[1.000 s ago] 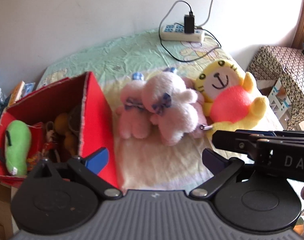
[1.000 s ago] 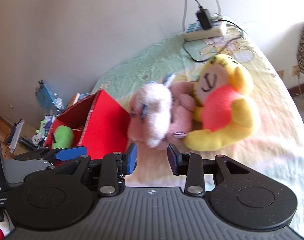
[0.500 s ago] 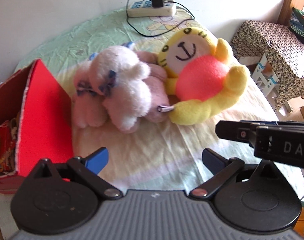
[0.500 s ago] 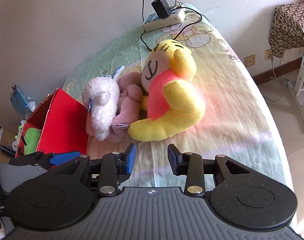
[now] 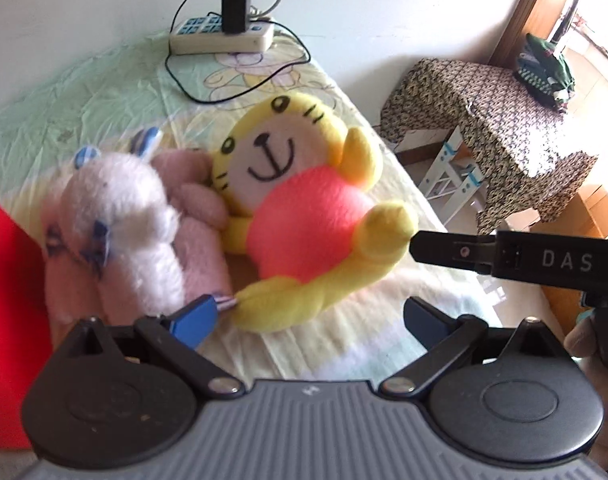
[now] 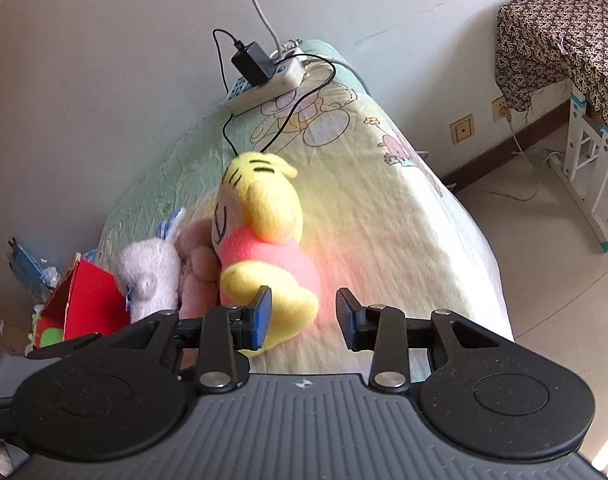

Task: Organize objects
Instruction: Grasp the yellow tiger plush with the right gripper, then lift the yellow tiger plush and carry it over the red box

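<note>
A red box (image 5: 7, 272) stands at the bed's (image 6: 384, 208) left edge. Beside it lie a white plush (image 5: 119, 224) and a pink plush (image 5: 199, 236), pressed against the yellow tiger plush (image 5: 304, 216). Left tongs (image 5: 308, 316) gape wide, empty, before the tiger. Right tongs (image 6: 304, 318) stand apart, empty, by its leg. A power strip (image 5: 223, 38) sits behind; a cloth-covered stool (image 5: 496, 120) stands right.

Both views look steeply down along their own fingers at the bed (image 5: 103, 92), close above it. The left wrist camera faces the yellow plush tiger (image 5: 304, 208) head-on, the wall and power strip (image 5: 223, 38) beyond. The right wrist camera sees the same tiger (image 6: 263, 240) side-on (from the bed's floor side). Both also share the white plush (image 5: 119, 220) and the red box (image 6: 87, 296).
</note>
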{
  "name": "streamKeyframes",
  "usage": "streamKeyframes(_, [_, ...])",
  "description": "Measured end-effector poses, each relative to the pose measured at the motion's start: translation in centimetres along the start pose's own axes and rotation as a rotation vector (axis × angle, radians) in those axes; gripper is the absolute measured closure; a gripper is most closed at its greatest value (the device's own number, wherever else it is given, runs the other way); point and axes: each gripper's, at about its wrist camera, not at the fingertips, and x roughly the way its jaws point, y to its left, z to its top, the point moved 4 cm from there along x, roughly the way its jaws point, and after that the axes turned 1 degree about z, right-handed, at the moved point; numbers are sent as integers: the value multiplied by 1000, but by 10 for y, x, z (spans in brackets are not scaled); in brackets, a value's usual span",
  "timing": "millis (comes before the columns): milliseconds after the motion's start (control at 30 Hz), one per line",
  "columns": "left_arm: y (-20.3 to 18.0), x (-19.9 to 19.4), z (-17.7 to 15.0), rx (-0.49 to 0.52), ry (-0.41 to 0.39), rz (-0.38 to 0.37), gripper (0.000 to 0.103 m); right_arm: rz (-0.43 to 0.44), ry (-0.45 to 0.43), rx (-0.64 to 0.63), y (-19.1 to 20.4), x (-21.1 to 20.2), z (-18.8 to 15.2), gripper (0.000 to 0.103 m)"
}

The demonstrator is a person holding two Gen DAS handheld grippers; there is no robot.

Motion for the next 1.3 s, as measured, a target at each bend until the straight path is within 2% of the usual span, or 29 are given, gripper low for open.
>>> streamKeyframes(167, [-4, 9, 22, -4, -30, -27, 3, 50, -10, 39, -5, 15, 24, 61])
streamKeyframes(367, [10, 34, 34, -88, 15, -116, 3, 100, 8, 60, -2, 42, 41, 60])
streamKeyframes(467, [16, 41, 36, -127, 22, -165, 3, 124, 25, 58, 1, 54, 43, 60])
streamKeyframes(667, [19, 52, 41, -132, 24, -213, 3, 172, 78, 36, 8, 77, 41, 60])
streamKeyframes(833, [27, 70, 43, -161, 50, -208, 4, 216, 111, 53, 6, 88, 38, 55])
streamKeyframes(1033, [23, 67, 42, -125, 36, -216, 5, 266, 111, 91, 2, 75, 36, 67])
streamKeyframes(1167, [17, 58, 37, -74, 35, -219, 12, 252, 93, 58, 7, 56, 28, 68])
streamKeyframes(1300, [9, 47, 25, -46, 53, -254, 16, 212, 67, -2, 14, 36, 11, 68])
